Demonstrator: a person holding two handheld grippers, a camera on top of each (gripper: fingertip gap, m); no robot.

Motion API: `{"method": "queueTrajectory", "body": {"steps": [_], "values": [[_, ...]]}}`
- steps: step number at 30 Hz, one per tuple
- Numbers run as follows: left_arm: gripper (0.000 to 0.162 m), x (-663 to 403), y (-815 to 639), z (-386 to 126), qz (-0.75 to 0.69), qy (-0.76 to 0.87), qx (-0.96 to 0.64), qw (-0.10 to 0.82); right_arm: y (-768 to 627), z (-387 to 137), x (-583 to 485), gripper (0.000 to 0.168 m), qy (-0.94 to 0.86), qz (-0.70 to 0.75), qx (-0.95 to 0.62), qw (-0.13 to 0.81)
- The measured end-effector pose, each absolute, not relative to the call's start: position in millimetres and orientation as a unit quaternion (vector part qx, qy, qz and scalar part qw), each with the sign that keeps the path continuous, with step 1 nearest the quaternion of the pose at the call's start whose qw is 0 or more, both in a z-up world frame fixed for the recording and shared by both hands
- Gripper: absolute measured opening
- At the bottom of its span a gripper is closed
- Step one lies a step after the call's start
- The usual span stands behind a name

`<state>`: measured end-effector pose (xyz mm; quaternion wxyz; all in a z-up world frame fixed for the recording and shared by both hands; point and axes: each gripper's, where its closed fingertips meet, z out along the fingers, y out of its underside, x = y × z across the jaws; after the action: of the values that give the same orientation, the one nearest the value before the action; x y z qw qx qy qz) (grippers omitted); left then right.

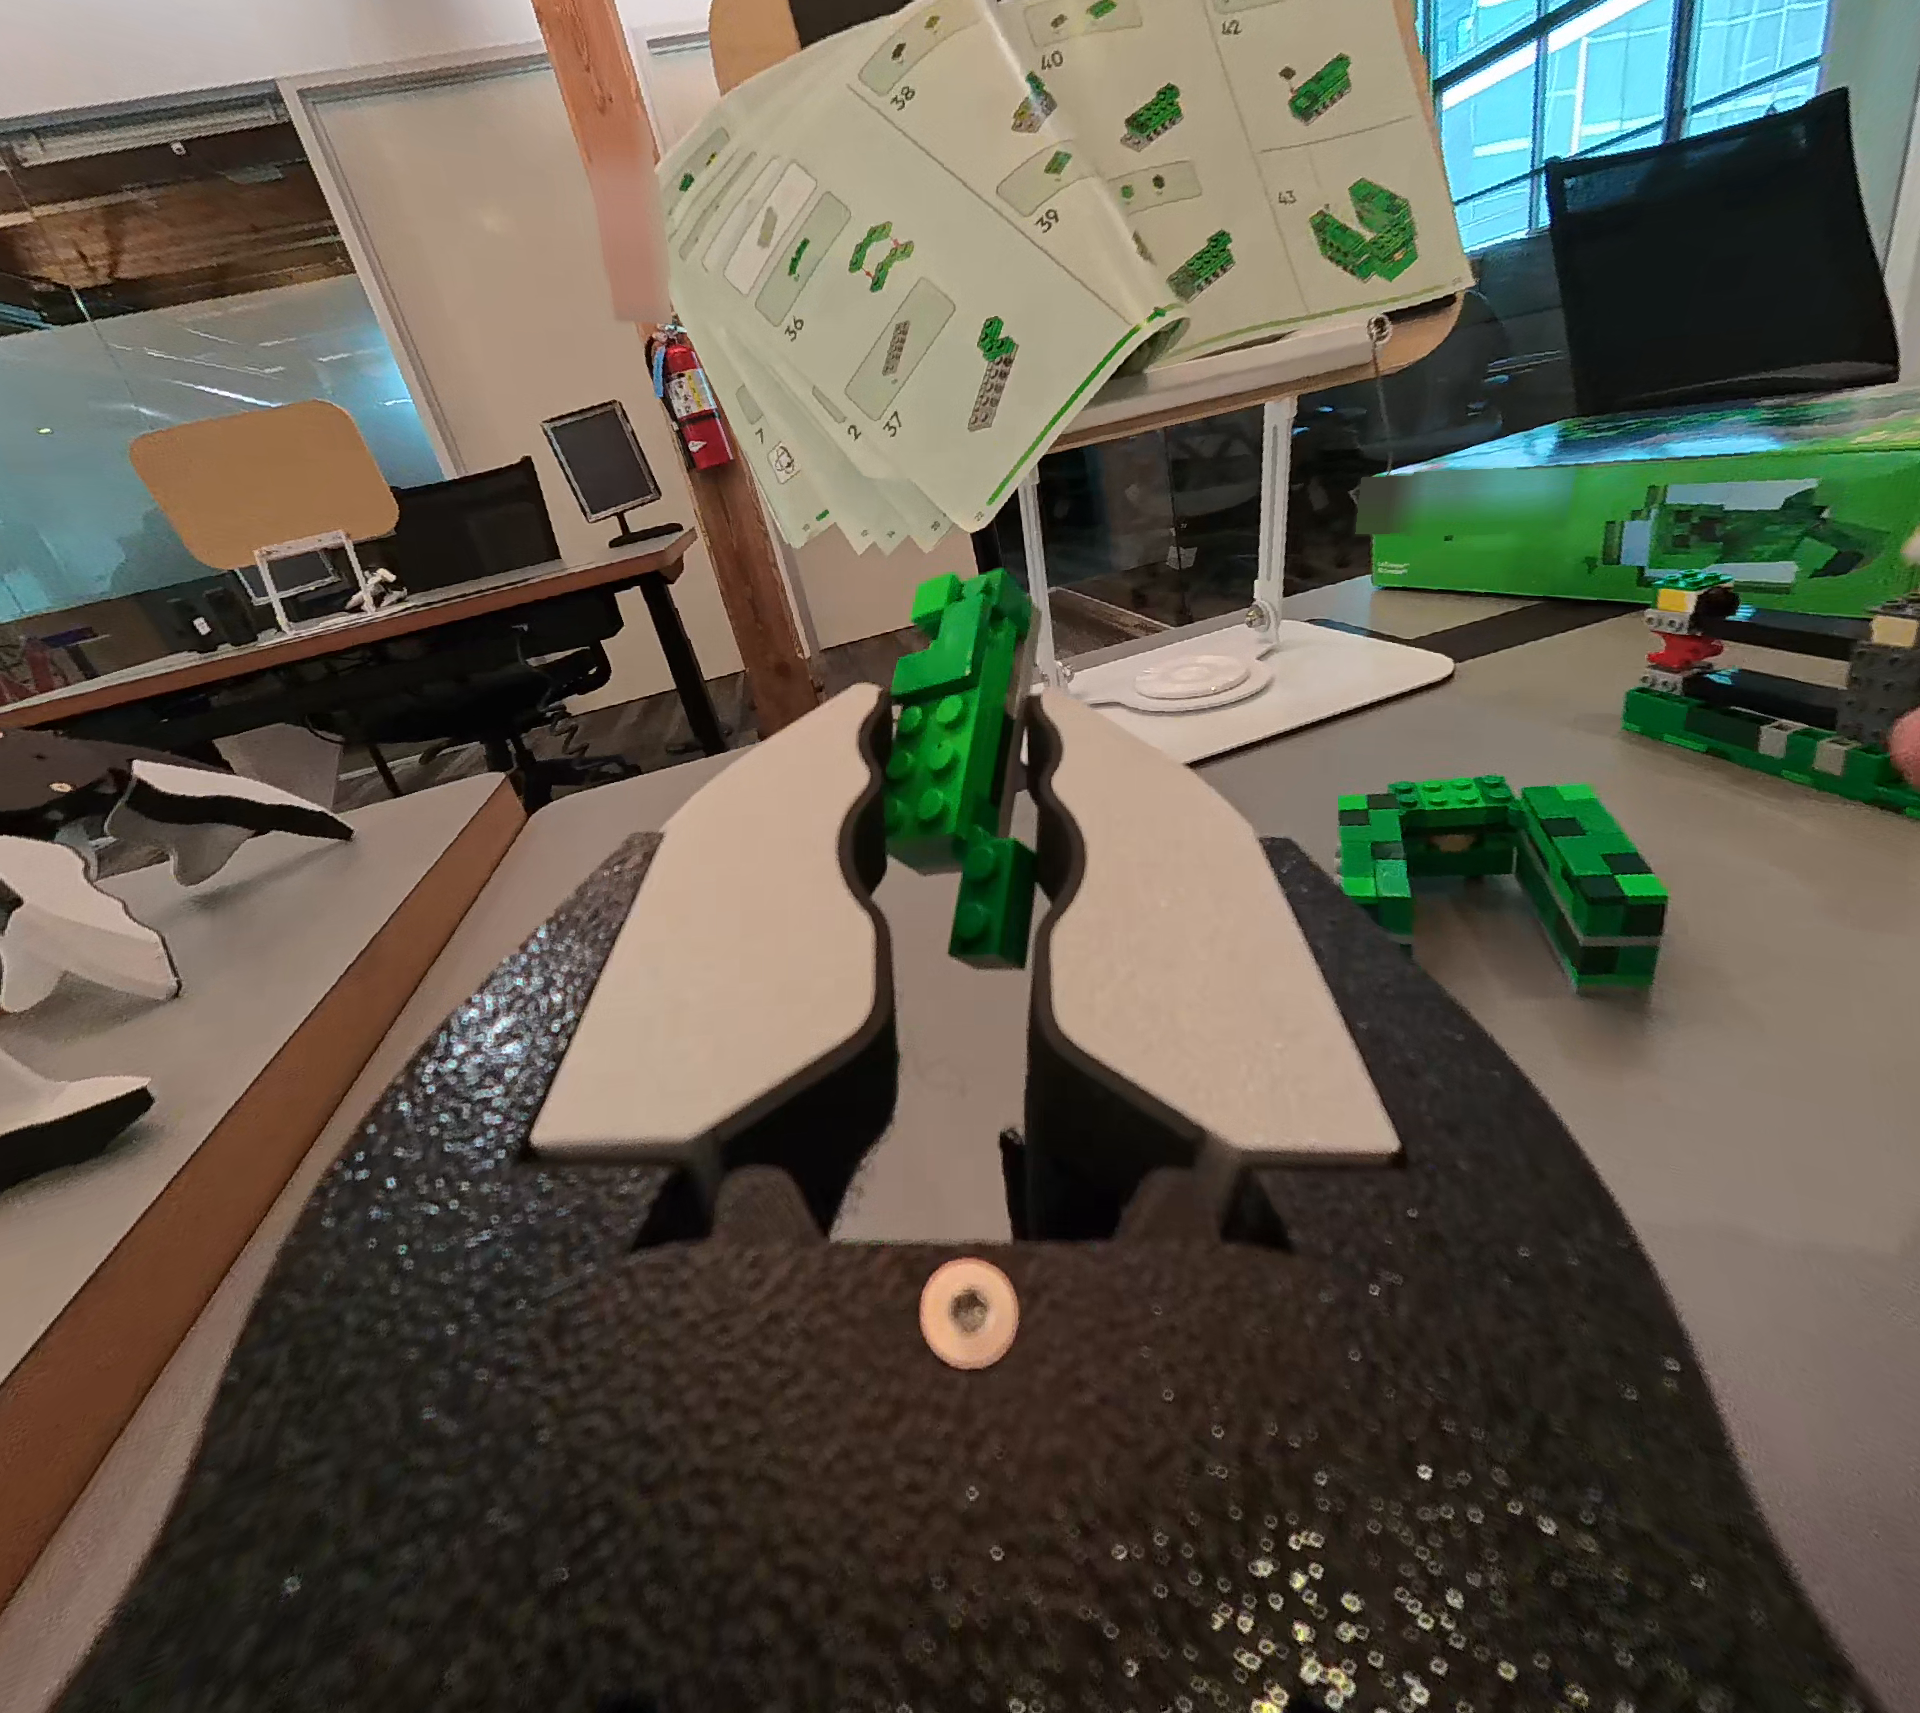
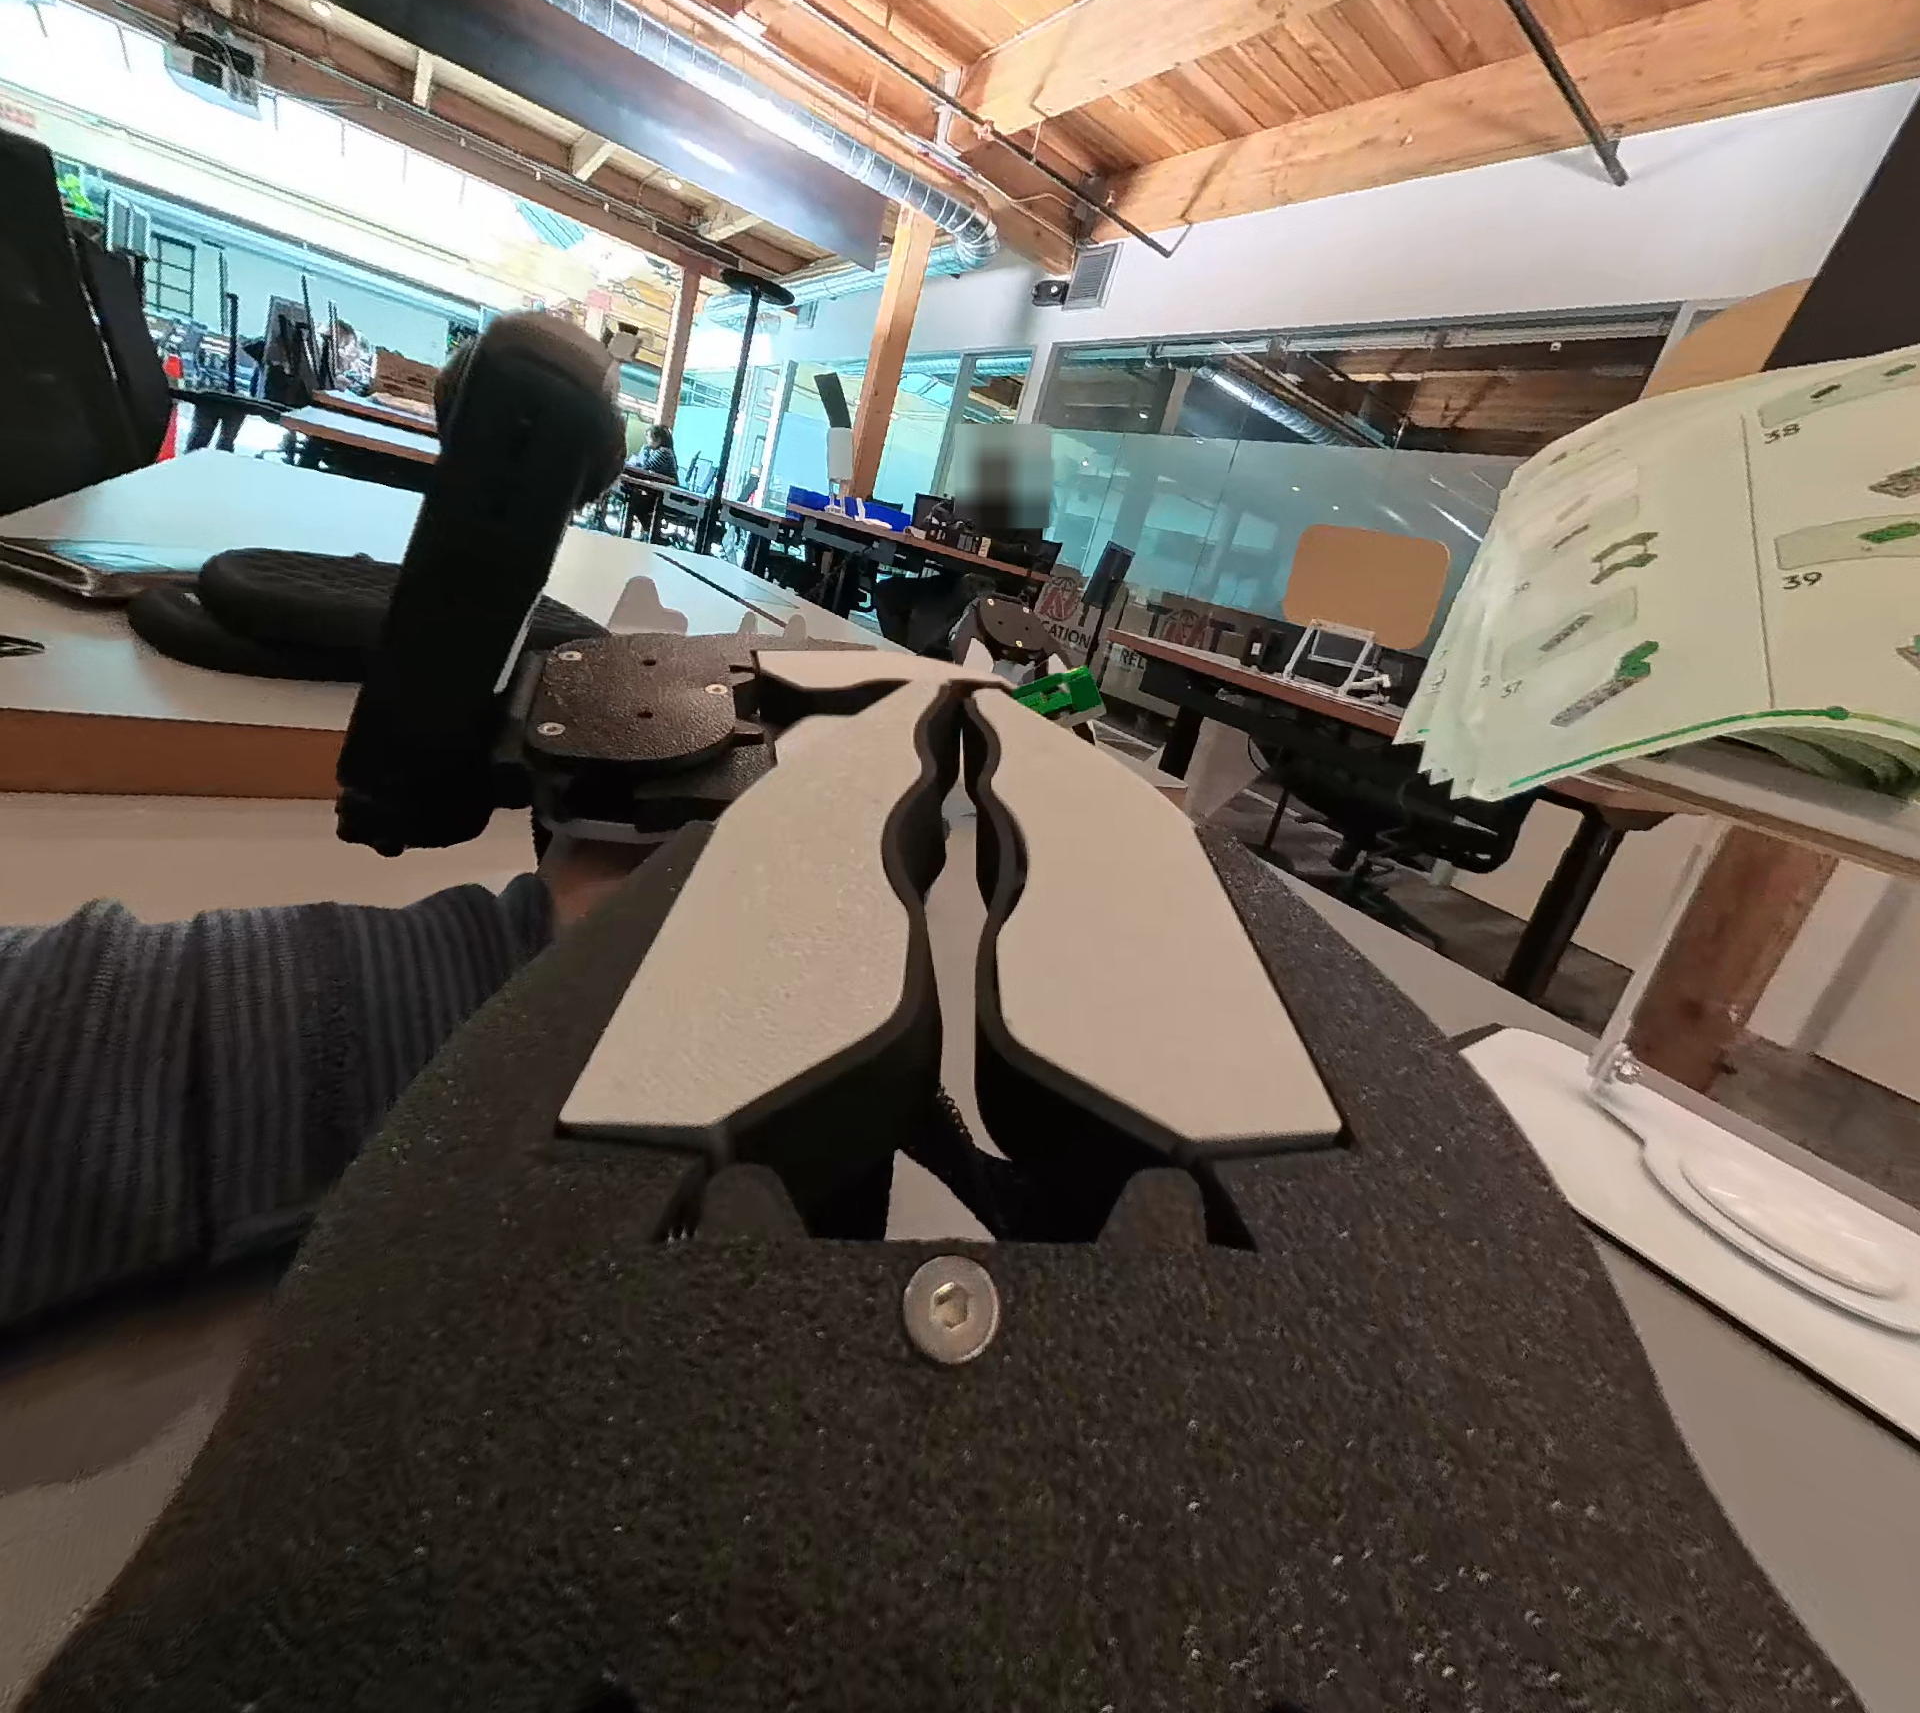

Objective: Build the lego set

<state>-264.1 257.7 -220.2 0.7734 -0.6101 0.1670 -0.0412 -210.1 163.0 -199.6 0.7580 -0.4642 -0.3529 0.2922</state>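
My left gripper (image 1: 961, 728) is shut on a green lego assembly (image 1: 956, 749) made of several plates and bricks. It holds the assembly upright above the grey table (image 1: 1455, 1144), and both pads press its sides. In the right wrist view the same assembly (image 2: 1060, 692) pokes out beyond the left gripper's fingers (image 2: 831, 676). My right gripper (image 2: 961, 692) is shut, its fingertips touch, and I see nothing between them. It is just beside the left gripper. A green U-shaped lego build (image 1: 1496, 874) lies on the table to the right.
An open instruction booklet (image 1: 1039, 229) sits on a white stand (image 1: 1247, 687) behind the grippers. A larger green and black build (image 1: 1766, 707) and a green box (image 1: 1662, 520) are at the far right. Spare grippers (image 1: 104, 832) lie on the left table. A sleeve (image 2: 208, 1040) is at the left. The tips of one gripper are about 11 cm away from the tips of the other.
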Motion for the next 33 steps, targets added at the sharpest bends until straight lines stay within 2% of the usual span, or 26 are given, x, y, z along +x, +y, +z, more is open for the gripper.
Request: {"method": "queueTrajectory", "body": {"steps": [11, 33], "values": [[0.024, -271.5, 252.5, -218.9, -0.055, 0.144, -0.609, 0.778, 161.8, -216.2, -221.3, 0.000, -0.376, 0.290, -0.475, 0.741], [0.024, -271.2, 247.9, -213.8, -0.075, 0.135, -0.592, 0.791, 158.3, -216.3, -225.1, 0.000, -0.382, 0.299, -0.472, 0.737]]}}
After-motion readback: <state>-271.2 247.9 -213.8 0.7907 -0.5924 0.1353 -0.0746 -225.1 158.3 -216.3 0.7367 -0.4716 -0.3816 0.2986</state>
